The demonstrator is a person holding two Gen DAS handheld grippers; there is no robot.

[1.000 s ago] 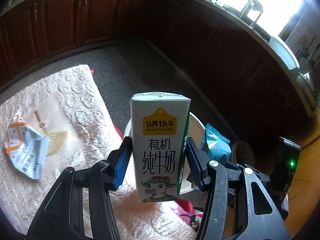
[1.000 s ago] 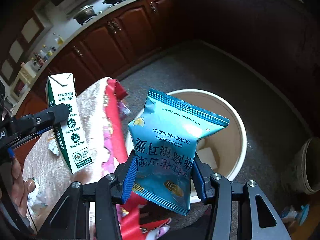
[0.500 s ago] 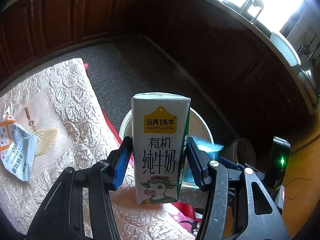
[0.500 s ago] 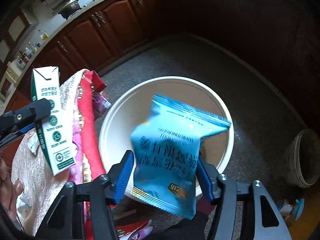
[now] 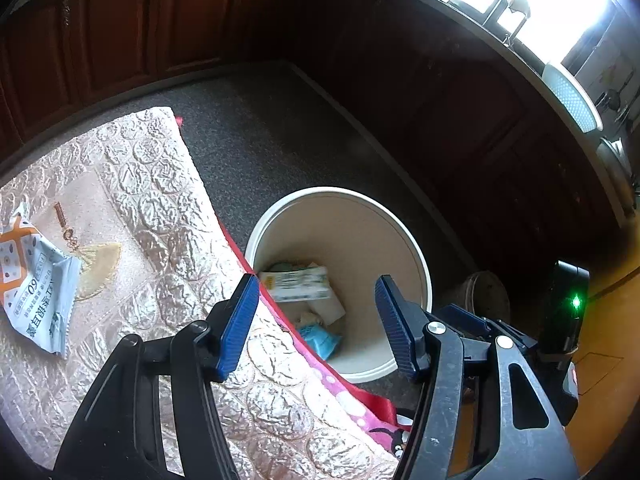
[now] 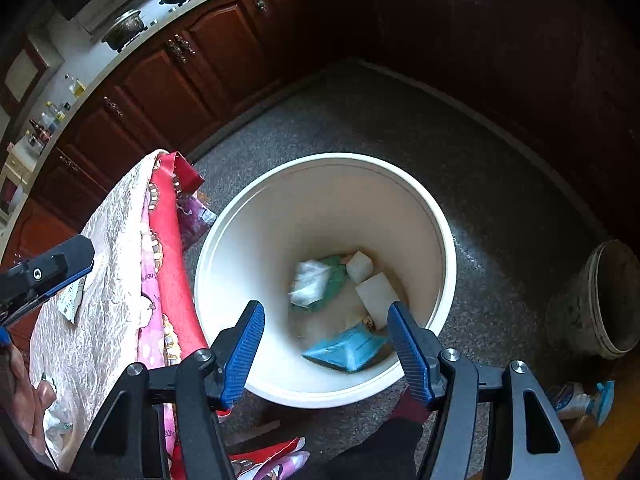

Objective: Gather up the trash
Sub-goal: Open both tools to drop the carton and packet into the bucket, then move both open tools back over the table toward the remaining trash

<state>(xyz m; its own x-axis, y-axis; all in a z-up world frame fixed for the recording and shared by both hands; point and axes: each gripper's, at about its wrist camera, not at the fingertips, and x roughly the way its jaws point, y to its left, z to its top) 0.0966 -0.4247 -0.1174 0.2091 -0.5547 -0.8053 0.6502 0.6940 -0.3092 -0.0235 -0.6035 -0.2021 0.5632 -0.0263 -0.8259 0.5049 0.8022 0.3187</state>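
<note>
Both grippers are shown spread wide and empty above a white bin that stands on the floor just beside the edge of the cloth-covered worktop. The left gripper is held over that edge, its right finger above the bin's mouth. The right gripper is held over the bin's near rim. At the bottom of the bin, beyond both pairs of fingers, the milk carton lies on its side and the blue snack packet lies flat. One orange-and-white wrapper is seen on the worktop, near its left edge, well apart from the fingers.
</note>
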